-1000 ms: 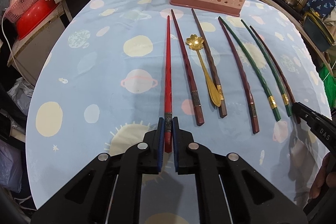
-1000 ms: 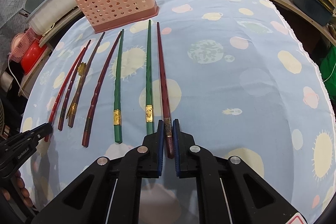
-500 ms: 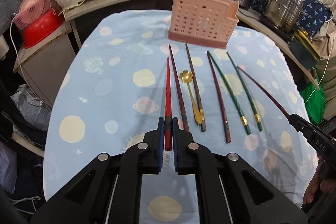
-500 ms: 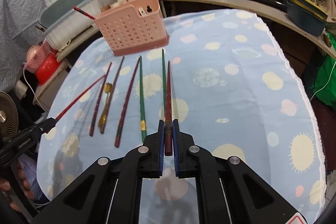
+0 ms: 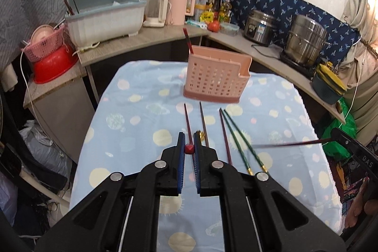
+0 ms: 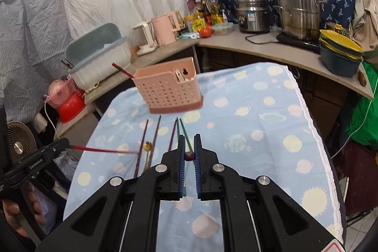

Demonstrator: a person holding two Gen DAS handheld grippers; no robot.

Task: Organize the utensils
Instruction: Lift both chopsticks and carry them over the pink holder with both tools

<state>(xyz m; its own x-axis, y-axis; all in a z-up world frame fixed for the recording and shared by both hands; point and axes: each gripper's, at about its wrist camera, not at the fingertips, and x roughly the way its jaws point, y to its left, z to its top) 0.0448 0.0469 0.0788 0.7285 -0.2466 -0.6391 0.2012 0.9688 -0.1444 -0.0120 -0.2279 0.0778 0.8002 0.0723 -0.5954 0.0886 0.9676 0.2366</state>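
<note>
My left gripper (image 5: 188, 141) is shut on a red chopstick (image 5: 189, 148), seen end-on between its blue pads above the table. My right gripper (image 6: 189, 145) is shut on a dark red chopstick (image 6: 189, 155), also end-on. Each view shows the other gripper from the side: the right one (image 5: 336, 135) holds its stick (image 5: 288, 144) out level, and so does the left one (image 6: 62, 143) with its stick (image 6: 104, 150). Several chopsticks (image 5: 225, 136) and a gold spoon (image 5: 201, 134) lie on the blue cloth (image 5: 141, 110). A pink basket (image 5: 216, 80) stands beyond them with one red chopstick (image 6: 121, 69) in it.
A counter curves around the table's far side with a dish rack (image 5: 104, 15), kettles (image 5: 177, 8), a rice cooker (image 5: 258, 27), a steamer pot (image 5: 304, 41) and stacked bowls (image 6: 340, 51). A red basin (image 5: 53, 65) and a fan (image 6: 17, 145) stand at the left.
Both grippers have risen well above the table, each lifting its chopstick off the cloth. Both views have tilted up, so the counter and the wall now show.
</note>
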